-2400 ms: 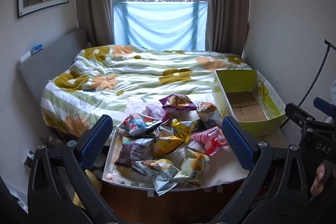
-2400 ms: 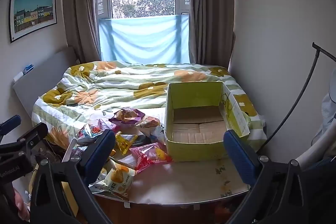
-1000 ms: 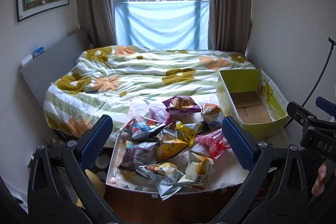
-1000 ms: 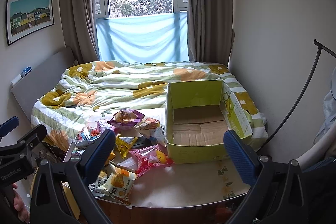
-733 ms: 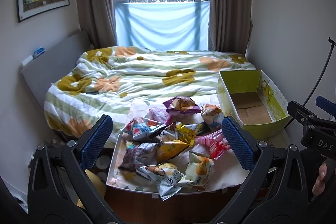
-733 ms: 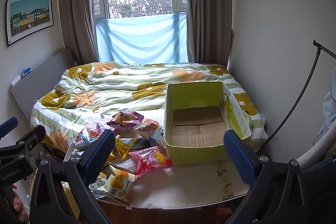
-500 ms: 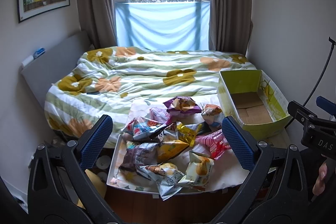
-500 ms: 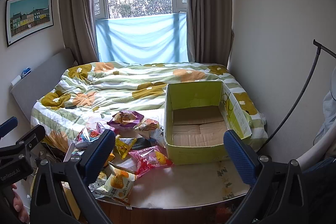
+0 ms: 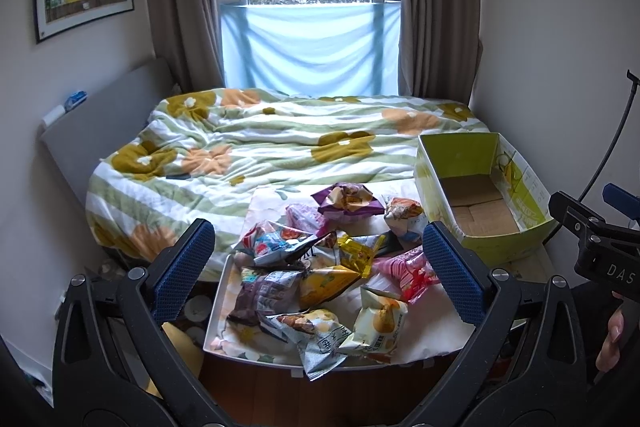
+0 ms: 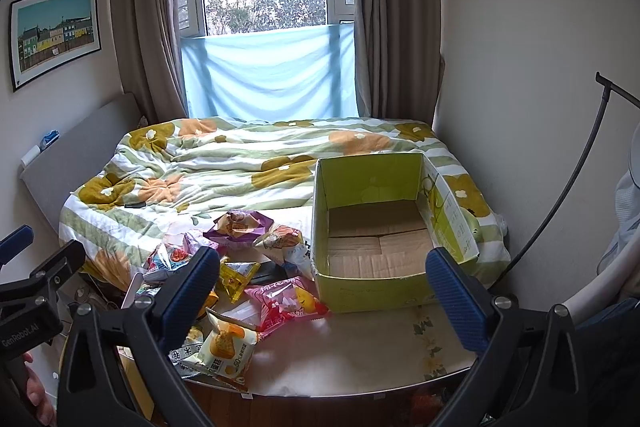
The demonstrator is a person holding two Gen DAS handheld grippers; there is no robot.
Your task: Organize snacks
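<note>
Several snack bags lie in a loose pile (image 9: 320,275) on a white floral table (image 9: 424,343) at the foot of the bed; the pile also shows in the right wrist view (image 10: 240,267). A pink bag (image 10: 286,301) and a yellow-white bag (image 10: 224,347) lie nearest the front. An empty green cardboard box (image 10: 376,227) stands open on the table's right; it also shows in the left wrist view (image 9: 476,203). My left gripper (image 9: 320,275) is open and empty, held back above the pile. My right gripper (image 10: 320,291) is open and empty, in front of the box.
A bed with a flowered quilt (image 9: 280,143) fills the room behind the table. A grey headboard (image 9: 100,119) is at the left, a window with curtains (image 9: 312,39) behind. A black curved stand (image 10: 560,195) rises at the right wall. Wooden floor lies below the table's front edge.
Both grippers have drifted slightly back and up, so the table sits a little lower and farther in view. Both stay open and empty. The snacks and box have not moved.
</note>
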